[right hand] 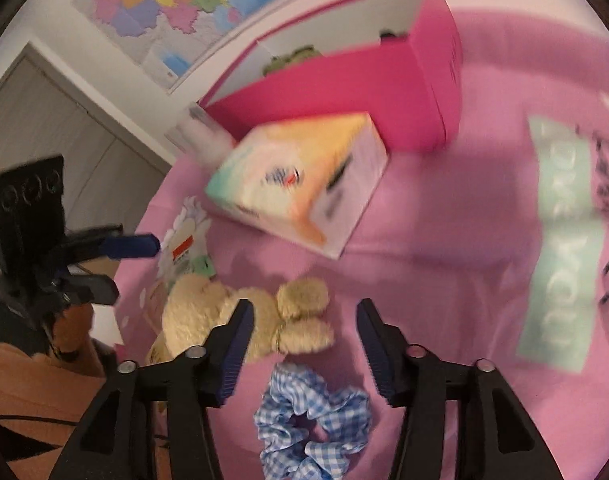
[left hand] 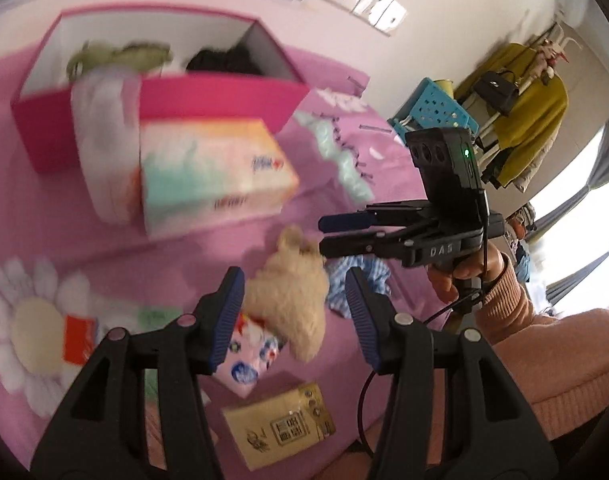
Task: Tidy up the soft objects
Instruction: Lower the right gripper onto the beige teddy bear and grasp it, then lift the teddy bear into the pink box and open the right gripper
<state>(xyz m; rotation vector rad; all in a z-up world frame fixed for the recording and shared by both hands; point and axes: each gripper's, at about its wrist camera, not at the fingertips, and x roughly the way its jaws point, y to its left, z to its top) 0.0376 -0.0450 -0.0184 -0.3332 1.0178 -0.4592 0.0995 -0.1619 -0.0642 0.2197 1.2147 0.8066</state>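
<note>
While both claws hang over the pink bedspread (right hand: 444,240):
Plush bear (left hand: 292,304): between left gripper (left hand: 294,320) pads, untouched.
Gingham scrunchie (right hand: 312,420): beneath right gripper (right hand: 304,344), lying free.
Claws: both part-open, empty.
Pink box (left hand: 224,100): beyond both, behind tissue box (left hand: 212,176).

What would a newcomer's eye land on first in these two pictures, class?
Probably the bright pink box, open at the back of the pink bedspread, with a pastel tissue box just in front of it. Nearer, a beige plush toy lies beside a blue gingham scrunchie, below two open grippers.
</note>
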